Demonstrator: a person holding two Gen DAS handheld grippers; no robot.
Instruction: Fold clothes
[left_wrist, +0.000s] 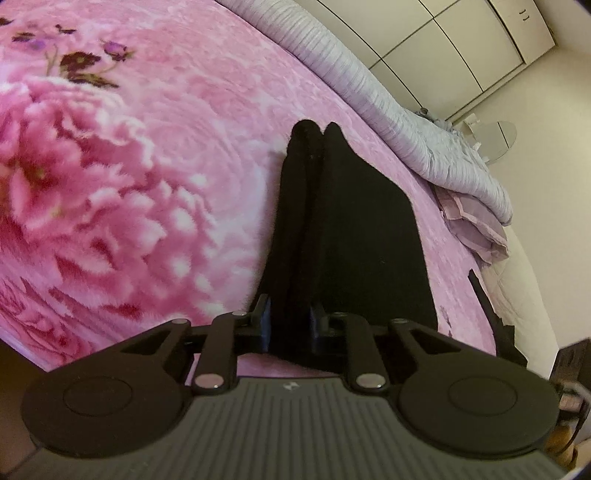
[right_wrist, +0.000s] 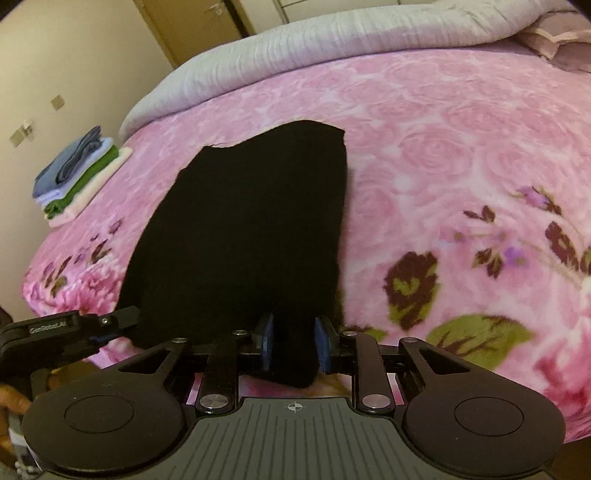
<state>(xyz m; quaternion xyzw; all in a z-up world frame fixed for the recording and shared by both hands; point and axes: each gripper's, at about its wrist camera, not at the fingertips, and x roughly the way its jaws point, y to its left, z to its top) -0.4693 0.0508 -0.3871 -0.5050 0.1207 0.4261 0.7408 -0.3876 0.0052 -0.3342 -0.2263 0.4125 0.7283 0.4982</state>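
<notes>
Setting: bedroom; bed (right_wrist: 424, 122) under pink floral blanket, grey duvet (right_wrist: 295, 48) bunched at far side.
Left tool (left_wrist: 317, 127): fingers drawn almost together; fabric between them not discernible, black on black.
Right tool (right_wrist: 293, 341): clenched on near edge of black garment (right_wrist: 251, 221).
Garment position: spread flat on blanket, one end at both tools, fold state unclear.
Handling: soft, light, limp, knit-like; likely to sag and cling to plush; best taken at corners or hem.
Containers: none in view.
Stack (right_wrist: 79, 173): folded clothes at bed's far corner, well apart.
</notes>
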